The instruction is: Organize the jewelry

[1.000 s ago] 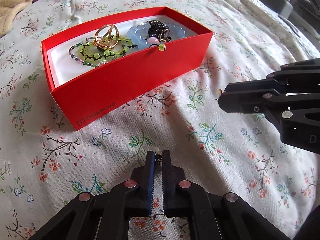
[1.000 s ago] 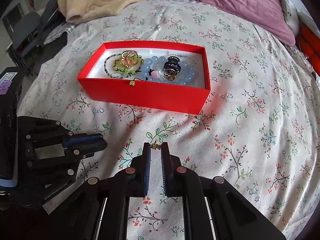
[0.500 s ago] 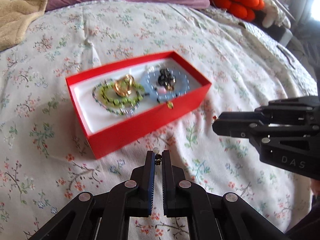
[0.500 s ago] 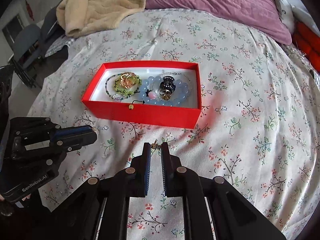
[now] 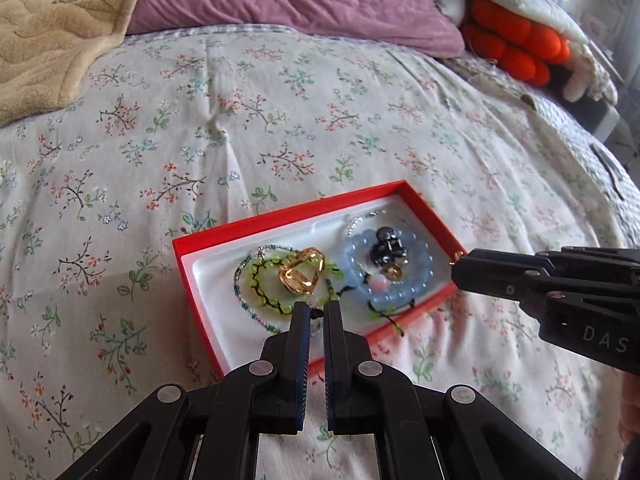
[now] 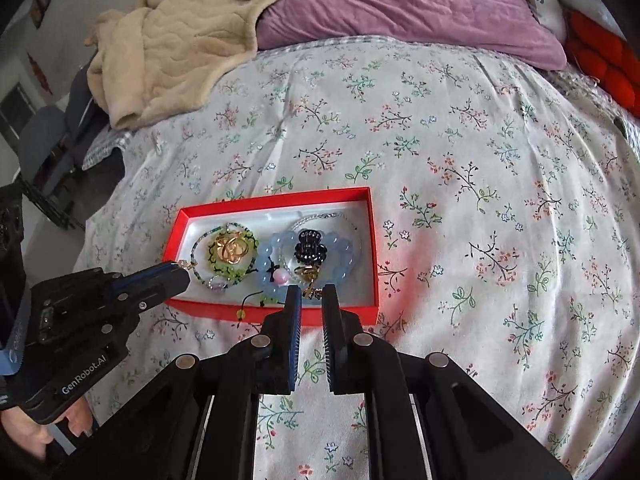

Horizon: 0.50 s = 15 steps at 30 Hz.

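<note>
A red box (image 5: 200, 280) (image 6: 372, 240) lies on the flowered bedspread. It holds a green bead bracelet (image 5: 260, 280) (image 6: 250, 240), a gold ring piece (image 5: 302, 272) (image 6: 231, 249), a pale blue bead bracelet (image 5: 420, 276) (image 6: 340, 254) and a black hair clip (image 5: 388, 246) (image 6: 309, 249). My left gripper (image 5: 316, 312) (image 6: 182, 266) is shut on a small gold earring (image 6: 185, 264) above the box's left end. My right gripper (image 6: 311, 294) (image 5: 456, 258) is shut on another small gold earring (image 6: 310, 292) above the box's near right part.
A beige blanket (image 6: 180, 40) and a purple pillow (image 6: 400, 4) lie at the head of the bed. Orange cushions (image 5: 516, 44) sit at the far right. The bedspread (image 6: 480, 200) spreads wide around the box.
Both grippers rose and moved forward from the bedspread to above the box, each still pinching its small earring.
</note>
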Available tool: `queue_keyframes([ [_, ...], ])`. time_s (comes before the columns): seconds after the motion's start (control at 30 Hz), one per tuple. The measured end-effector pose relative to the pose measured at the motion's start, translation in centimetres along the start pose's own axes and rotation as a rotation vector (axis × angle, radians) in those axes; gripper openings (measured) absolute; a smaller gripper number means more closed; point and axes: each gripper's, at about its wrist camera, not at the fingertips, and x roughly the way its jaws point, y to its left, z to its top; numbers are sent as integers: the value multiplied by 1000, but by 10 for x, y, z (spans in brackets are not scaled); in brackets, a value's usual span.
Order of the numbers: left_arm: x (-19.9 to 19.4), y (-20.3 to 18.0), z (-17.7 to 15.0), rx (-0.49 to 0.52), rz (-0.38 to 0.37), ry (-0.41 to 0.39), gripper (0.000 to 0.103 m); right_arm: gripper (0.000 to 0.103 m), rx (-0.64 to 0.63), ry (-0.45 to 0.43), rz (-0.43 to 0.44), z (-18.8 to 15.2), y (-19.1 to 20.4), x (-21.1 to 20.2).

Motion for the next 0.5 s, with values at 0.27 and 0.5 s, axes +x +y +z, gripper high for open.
queue_keyframes([
  [0.27, 20, 3, 7, -72, 5, 13, 2, 12, 91, 40, 19, 10, -11, 27],
  [0.5, 19, 2, 7, -85, 14, 21, 30, 23, 129, 52, 35, 11, -17, 26],
])
